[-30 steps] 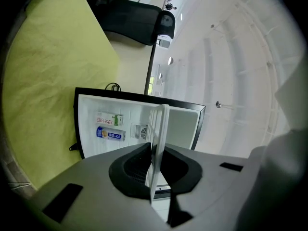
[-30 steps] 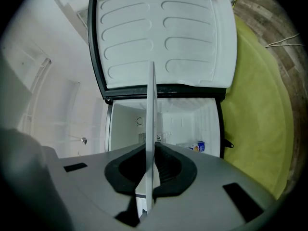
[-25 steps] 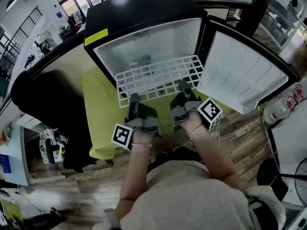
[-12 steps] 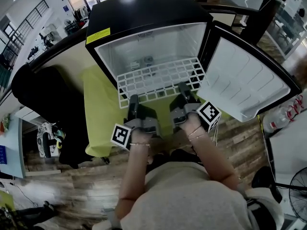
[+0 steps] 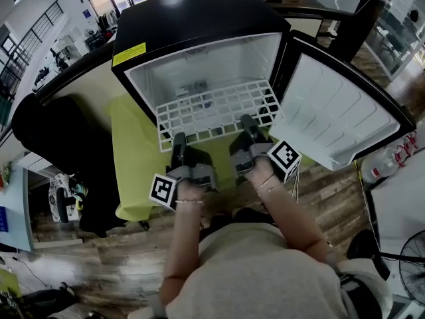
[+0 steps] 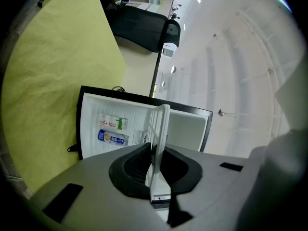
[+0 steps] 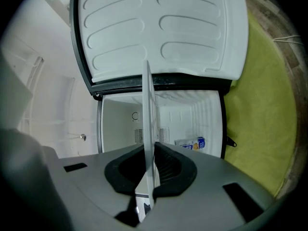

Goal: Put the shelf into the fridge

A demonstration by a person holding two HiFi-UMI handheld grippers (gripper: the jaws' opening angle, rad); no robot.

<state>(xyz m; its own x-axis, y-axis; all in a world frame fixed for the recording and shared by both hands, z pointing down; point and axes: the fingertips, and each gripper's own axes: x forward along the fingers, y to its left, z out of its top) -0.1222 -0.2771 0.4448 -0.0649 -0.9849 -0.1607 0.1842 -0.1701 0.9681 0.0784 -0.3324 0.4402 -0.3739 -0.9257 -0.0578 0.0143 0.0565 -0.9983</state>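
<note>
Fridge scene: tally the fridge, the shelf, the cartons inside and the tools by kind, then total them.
Fridge: 1
Wire shelf: 1
Cartons, green-printed carton and blue carton: 2
Tools, left tool and right tool: 2
Total: 6

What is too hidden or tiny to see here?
Head view: near edge of the white wire shelf, covered by the left gripper and right gripper.
Left gripper view: print on the blue-and-white carton in the black fridge, too small.
Gripper views: shelf grid, seen edge-on.
</note>
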